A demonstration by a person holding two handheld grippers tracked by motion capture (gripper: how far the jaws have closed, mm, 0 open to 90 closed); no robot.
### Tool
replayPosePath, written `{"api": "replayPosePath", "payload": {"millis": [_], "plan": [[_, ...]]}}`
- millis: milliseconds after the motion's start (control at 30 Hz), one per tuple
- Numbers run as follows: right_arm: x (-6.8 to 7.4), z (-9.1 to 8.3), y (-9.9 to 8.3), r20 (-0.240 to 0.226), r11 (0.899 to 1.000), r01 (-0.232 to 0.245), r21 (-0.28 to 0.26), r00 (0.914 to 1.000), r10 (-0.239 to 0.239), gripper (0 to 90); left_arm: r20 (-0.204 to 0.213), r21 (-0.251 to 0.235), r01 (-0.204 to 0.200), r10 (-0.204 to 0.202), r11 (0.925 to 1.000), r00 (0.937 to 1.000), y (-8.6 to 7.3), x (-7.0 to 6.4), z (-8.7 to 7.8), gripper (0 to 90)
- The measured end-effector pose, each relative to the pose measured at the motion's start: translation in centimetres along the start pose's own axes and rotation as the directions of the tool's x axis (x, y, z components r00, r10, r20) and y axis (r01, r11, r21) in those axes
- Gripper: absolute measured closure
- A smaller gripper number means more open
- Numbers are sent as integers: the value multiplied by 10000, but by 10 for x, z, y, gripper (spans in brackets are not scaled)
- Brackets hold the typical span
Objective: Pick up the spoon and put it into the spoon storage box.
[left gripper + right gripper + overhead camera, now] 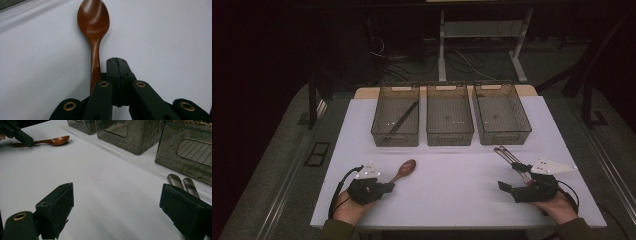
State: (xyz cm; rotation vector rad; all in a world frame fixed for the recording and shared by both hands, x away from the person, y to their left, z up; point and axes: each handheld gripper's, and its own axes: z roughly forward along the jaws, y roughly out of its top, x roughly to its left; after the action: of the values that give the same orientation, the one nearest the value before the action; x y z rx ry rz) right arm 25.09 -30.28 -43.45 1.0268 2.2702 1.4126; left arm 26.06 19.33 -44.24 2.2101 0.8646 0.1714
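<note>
High view: a white table (452, 190) holds three clear bins (449, 120) in a row at the far side. Left gripper (388, 187) has its jaws pressed together, empty, just beside the handle of a wooden spoon (404, 170) lying flat near the front left. Right gripper (513, 176) has its jaws wide apart beside two metal utensil handles (507, 154) at front right
</note>
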Motion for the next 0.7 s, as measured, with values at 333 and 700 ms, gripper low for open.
{"api": "replayPosePath", "payload": {"millis": [333, 700], "plan": [[0, 0, 0, -1, 10000, -8, 0, 10000, 8, 111, -454, 199, -96, 105, 9998, 9989, -1, 3, 0, 887], [0, 0, 0, -3, 10000, -11, -2, 10000, 11, 111, -1365, 261, -312, 345, 9992, 9900, 1, 11, -1, 888]]}}
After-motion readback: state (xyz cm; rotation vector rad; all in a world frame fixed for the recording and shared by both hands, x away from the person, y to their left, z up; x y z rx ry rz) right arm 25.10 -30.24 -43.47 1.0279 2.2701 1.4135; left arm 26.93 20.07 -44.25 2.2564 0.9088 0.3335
